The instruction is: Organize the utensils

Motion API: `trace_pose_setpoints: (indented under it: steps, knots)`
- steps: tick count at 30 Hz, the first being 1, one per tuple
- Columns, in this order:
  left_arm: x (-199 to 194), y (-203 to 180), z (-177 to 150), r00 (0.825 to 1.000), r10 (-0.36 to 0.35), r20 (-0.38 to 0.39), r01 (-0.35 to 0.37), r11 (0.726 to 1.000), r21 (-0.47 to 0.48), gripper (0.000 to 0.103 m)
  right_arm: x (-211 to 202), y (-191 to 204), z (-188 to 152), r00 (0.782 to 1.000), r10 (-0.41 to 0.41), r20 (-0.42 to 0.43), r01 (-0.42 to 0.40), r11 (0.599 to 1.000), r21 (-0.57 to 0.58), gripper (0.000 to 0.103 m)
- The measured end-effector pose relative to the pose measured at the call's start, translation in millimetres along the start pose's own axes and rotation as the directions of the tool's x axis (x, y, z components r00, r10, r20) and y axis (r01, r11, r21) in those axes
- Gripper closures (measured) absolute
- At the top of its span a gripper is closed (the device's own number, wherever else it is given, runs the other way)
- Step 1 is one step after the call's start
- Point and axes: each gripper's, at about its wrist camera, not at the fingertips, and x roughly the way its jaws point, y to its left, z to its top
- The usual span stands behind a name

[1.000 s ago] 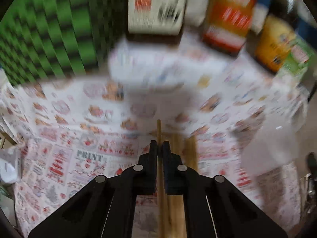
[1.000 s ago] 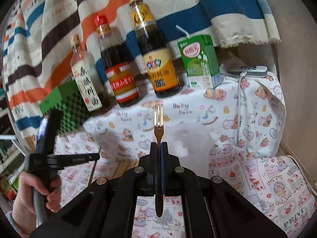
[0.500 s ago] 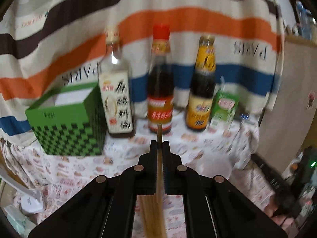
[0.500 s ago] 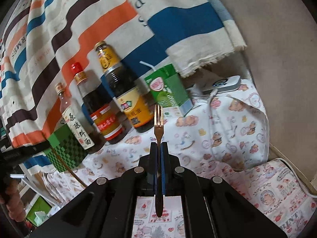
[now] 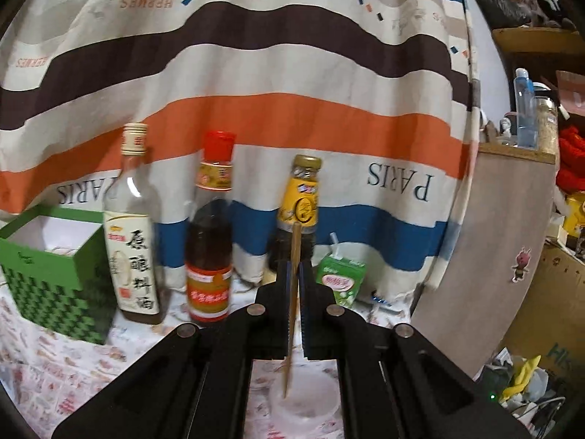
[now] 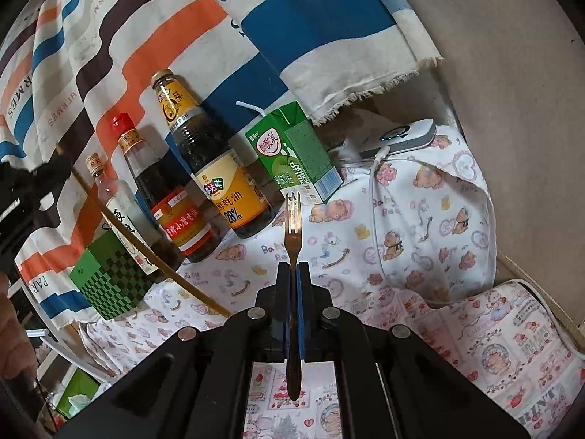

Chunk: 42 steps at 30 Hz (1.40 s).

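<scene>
Striped cloth (image 5: 256,117) backs the bench; left gripper (image 5: 294,274) is clamped on a chopstick (image 5: 295,252) (wooden), right gripper (image 6: 292,274) clamped on a fork (image 6: 293,226).

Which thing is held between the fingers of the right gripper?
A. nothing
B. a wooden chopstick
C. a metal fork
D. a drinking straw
C: in the right wrist view the right gripper is shut on a metal fork, with its prongs pointing toward the bottles.

A shiny metal fork (image 6: 293,226) and a matt wooden chopstick (image 5: 293,292) are noted between matt black plastic jaws. Ahead, glossy glass bottles (image 6: 215,168) are seen on printed cloth (image 6: 420,241).
</scene>
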Motion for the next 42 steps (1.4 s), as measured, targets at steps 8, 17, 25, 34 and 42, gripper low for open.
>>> trace_pose_setpoints:
  steps: [8, 17, 25, 34, 42]
  knots:
    - [37, 6, -36, 0.998, 0.005, -0.069, -0.007, 0.999, -0.036, 0.1, -1, 0, 1, 1.0, 0.02, -0.004, -0.02, 1.0, 0.005, 0.099]
    - [73, 20, -76, 0.982, -0.018, -0.189, 0.001, 0.996, -0.092, 0.1, -1, 0, -2, 0.999, 0.049, -0.019, -0.048, 0.998, 0.032, 0.099]
    - [74, 16, -77, 0.982, -0.003, -0.191, -0.003, 0.999, -0.032, 0.099, 1, 0, -2, 0.999, 0.045, -0.026, -0.044, 0.999, 0.03, 0.099]
    - [57, 31, -82, 0.982, 0.08, -0.172, -0.078, 0.997, 0.02, 0.066, 4, 7, -7, 0.998, 0.05, -0.03, -0.051, 0.999, -0.014, 0.099]
    - [1, 70, -100, 0.975, 0.156, -0.161, -0.158, 0.987, 0.001, 0.037, 1, 9, -6, 0.997, 0.072, -0.019, -0.072, 0.997, -0.022, 0.099]
